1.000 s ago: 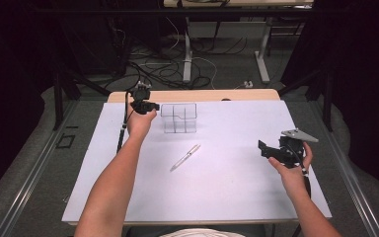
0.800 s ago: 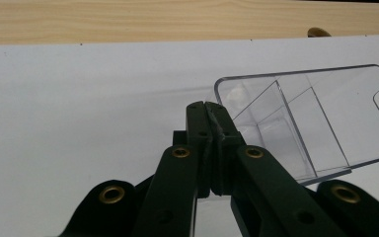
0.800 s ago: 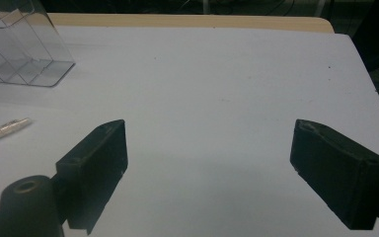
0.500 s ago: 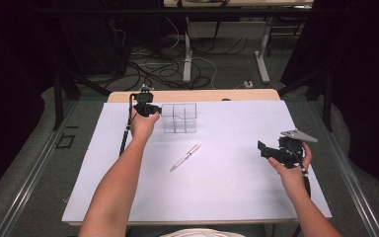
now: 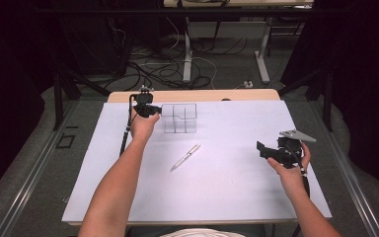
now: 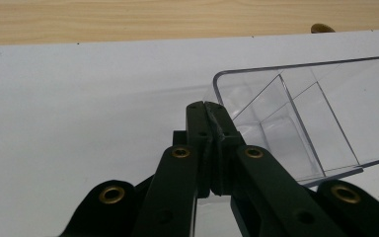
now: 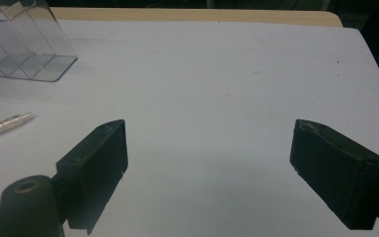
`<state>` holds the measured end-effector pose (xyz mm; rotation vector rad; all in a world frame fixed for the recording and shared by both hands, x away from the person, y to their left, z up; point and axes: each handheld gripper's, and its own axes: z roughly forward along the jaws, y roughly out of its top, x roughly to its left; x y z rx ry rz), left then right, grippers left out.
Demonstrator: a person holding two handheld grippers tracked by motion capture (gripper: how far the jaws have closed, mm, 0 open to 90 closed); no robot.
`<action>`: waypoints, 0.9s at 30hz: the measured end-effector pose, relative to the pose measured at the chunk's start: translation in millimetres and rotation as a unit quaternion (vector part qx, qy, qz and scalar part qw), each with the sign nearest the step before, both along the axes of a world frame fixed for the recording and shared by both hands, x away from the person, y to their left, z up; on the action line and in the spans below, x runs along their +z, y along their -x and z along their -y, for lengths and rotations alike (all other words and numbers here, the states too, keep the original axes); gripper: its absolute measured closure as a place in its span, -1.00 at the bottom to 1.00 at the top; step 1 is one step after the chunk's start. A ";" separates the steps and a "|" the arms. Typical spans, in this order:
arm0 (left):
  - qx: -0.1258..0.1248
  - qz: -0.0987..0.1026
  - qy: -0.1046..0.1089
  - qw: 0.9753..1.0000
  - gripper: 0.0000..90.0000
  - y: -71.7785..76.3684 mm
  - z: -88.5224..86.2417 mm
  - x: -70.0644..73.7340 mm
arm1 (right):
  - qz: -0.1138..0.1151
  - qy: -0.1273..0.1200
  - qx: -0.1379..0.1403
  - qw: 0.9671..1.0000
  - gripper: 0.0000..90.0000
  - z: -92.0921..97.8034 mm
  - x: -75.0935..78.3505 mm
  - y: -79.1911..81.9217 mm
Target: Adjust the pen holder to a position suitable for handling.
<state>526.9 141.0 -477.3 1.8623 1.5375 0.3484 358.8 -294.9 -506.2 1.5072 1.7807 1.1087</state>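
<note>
A white-covered table [image 5: 227,197] carries a clear divided box [image 5: 179,118] and a pen [image 5: 185,157].

Count on desk [image 5: 227,197]: 1 clear plastic organizer [image 5: 180,118], near far edge, left of centre. Compartments inside: several, exact number unclear through transparent walls. 1 pen [image 5: 185,157], mid-desk. 2 hand-held grippers: left hand-held gripper [image 5: 154,110] by organizer's left side, right hand-held gripper [image 5: 261,149] near right edge. 2 black jaws each. 1 grey three-cornered plate [image 5: 297,134], on right unit. 2 forearms, from near edge. 1 white sheet [image 5: 128,197] covering desk.
</note>
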 end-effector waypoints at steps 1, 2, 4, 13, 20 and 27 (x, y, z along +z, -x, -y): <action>0.000 0.001 -0.002 1.000 1.00 0.1 0.7 0.0 | 0.000 0.000 0.000 1.000 -0.68 -0.2 0.3 0.2; 0.000 0.002 -0.002 1.000 1.00 0.3 1.3 0.0 | 0.001 0.000 0.000 1.000 -0.68 -0.3 0.1 0.0; -0.004 0.005 -0.003 1.000 1.00 0.7 3.0 -0.3 | 0.001 0.000 0.002 1.000 -0.68 -0.2 0.0 -0.1; -0.011 0.007 -0.004 1.000 1.00 2.9 15.3 -0.7 | -0.004 -0.003 0.003 1.000 -0.68 -1.2 -1.4 -1.2; -0.013 0.004 -0.001 1.000 1.00 6.2 25.8 -0.5 | -0.004 -0.005 0.001 1.000 -0.68 -0.8 -0.5 -0.3; -0.019 0.003 0.006 1.000 1.00 8.4 34.9 -0.7 | -0.002 -0.001 0.005 1.000 -0.68 -0.7 -0.5 -0.5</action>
